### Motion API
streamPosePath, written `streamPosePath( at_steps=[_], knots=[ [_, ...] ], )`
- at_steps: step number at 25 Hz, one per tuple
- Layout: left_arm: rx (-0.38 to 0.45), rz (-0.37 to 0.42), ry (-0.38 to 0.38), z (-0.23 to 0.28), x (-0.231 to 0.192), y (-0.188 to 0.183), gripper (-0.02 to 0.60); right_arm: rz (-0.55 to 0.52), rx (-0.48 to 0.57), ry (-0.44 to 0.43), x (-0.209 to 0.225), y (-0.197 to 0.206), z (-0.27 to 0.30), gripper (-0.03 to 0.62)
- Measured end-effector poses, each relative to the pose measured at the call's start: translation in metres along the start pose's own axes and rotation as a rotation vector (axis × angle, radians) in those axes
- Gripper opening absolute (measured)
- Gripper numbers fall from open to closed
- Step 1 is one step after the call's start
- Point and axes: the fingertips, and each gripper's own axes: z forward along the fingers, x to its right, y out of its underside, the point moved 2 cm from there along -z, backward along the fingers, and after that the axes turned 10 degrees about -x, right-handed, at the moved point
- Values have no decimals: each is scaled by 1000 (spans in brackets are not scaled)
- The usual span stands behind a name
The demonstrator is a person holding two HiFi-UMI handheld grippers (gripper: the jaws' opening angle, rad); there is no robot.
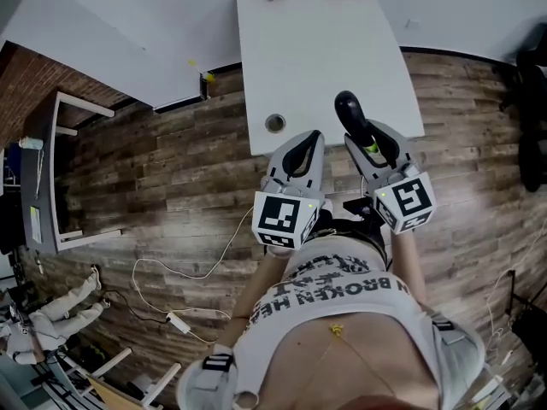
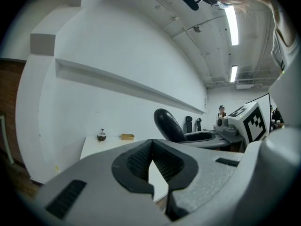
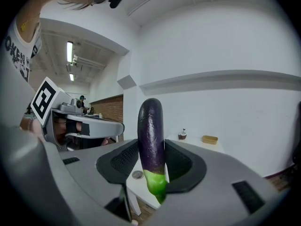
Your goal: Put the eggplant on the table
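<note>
Right gripper (image 3: 151,149) is gripping the eggplant (image 3: 150,121) just above its green stem end, long axis upright, over the table's (image 1: 325,49) near edge. Left gripper (image 2: 151,144) is hovering alongside, jaws closed, empty.

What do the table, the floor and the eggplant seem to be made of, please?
Table: white laminate or painted board, probably; smooth, matt, no grain.
Floor: wood or wood-look planks; brown grain, visible seams.
Eggplant: glossy dark purple skin, green stem end; real or plastic, unclear.
</note>
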Motion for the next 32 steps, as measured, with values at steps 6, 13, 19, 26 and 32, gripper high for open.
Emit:
streamPosePath(
  at_steps=[6, 13, 19, 26, 32],
  knots=[
    [0, -13, 29, 24, -36, -6, -2, 0, -16, 49, 10, -8, 26, 170],
    [9, 13, 111, 59, -62, -27, -2, -13, -35, 105, 27, -26, 56, 170],
    [0, 27, 166, 82, -85, -34, -2, -11, -58, 126, 36, -34, 88, 170],
    [11, 37, 192, 97, -115, -40, -2, -17, -73, 147, 41, -41, 124, 170],
    [-8, 43, 210, 111, -124, -36, -2, -21, -90, 153, 49, -37, 139, 170]
  ],
)
